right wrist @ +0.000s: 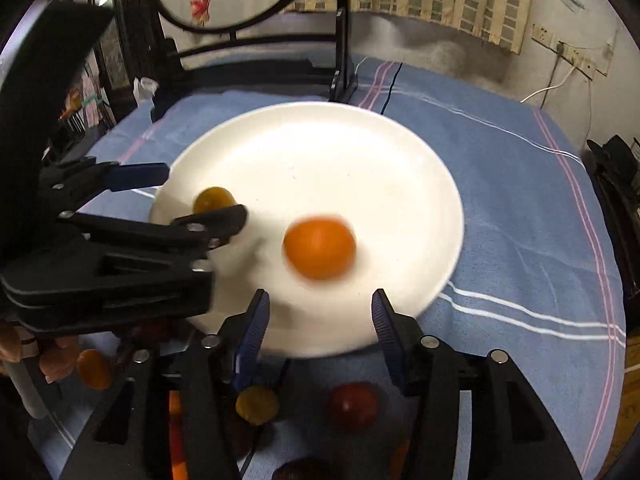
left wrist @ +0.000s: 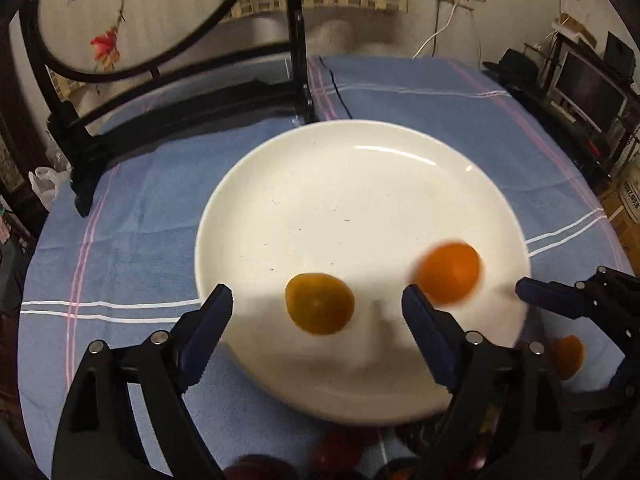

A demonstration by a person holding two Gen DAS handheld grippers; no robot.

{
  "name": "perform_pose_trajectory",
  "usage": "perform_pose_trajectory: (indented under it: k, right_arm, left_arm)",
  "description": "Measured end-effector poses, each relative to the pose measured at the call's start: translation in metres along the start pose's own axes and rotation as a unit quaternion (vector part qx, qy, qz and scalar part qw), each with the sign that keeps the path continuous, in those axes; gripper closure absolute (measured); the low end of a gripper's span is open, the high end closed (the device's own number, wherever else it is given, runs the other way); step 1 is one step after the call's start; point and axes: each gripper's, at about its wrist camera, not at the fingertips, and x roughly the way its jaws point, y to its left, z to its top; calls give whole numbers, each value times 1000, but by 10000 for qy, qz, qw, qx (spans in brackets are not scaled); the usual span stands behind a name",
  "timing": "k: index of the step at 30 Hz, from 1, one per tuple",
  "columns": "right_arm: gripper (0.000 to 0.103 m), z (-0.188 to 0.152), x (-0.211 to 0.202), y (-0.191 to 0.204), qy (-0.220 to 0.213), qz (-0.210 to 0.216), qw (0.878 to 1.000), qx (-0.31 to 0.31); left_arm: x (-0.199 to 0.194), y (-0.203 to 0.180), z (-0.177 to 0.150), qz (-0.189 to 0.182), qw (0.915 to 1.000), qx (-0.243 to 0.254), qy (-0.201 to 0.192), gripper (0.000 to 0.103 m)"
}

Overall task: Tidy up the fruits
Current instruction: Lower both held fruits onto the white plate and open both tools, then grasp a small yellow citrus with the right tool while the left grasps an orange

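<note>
Over the white plate (left wrist: 360, 168) we hold both tongs (left wrist: 316, 312) (right wrist: 318, 312) open and empty; two orange fruits (left wrist: 320, 303) (right wrist: 319, 249) lie gathered there.

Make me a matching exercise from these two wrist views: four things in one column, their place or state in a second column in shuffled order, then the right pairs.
Column one:
1. bright orange fruit
2. dark red fruit
3. white plate
4. left gripper

Column two:
A. jaws open, nothing between the pads
B. on the blue cloth, off the plate, near the right gripper
C. on the plate, blurred
D. in the middle of the blue cloth, holding two fruits

Pairs: 1-C, 2-B, 3-D, 4-A
</note>
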Motion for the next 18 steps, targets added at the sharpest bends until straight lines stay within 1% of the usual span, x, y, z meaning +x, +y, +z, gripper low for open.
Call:
perform_pose_trajectory:
  k: [3,5,6,8,10,13,15,18]
  right_arm:
    - [43,-15,-24,-7,-198,-12,9997,146]
    - [39,-28,-41,-11,-294,-94,9994,176]
    - [36,-34,-48,-12,-329,-136,9992,182]
    - [35,-53,-64,-13,-367,-192,9990,171]
    - [35,-69,-74,-11,-339,-287,9989,160]
    - [35,-102,-91,-10,-301,-363,9986,220]
    - [35,-119,-95,-9,-259,-399,9984,293]
    - [35,-147,-98,-5,-144,-411,9985,321]
  left_arm:
    - [-29,5,-12,16,9998,-88,-185,17]
    - [-48,9,-25,-26,9994,-155,-320,12]
    - [-56,11,-32,-67,9992,-162,-365,11]
    - [-74,14,-52,-175,9988,-216,-411,10]
    - [-83,20,-70,-218,9986,-315,-377,9]
    - [-94,29,-103,-106,9980,-498,-369,9]
    - [-98,30,-125,73,9980,-532,-332,9]
    - [-104,33,-155,171,9975,-622,-287,9]
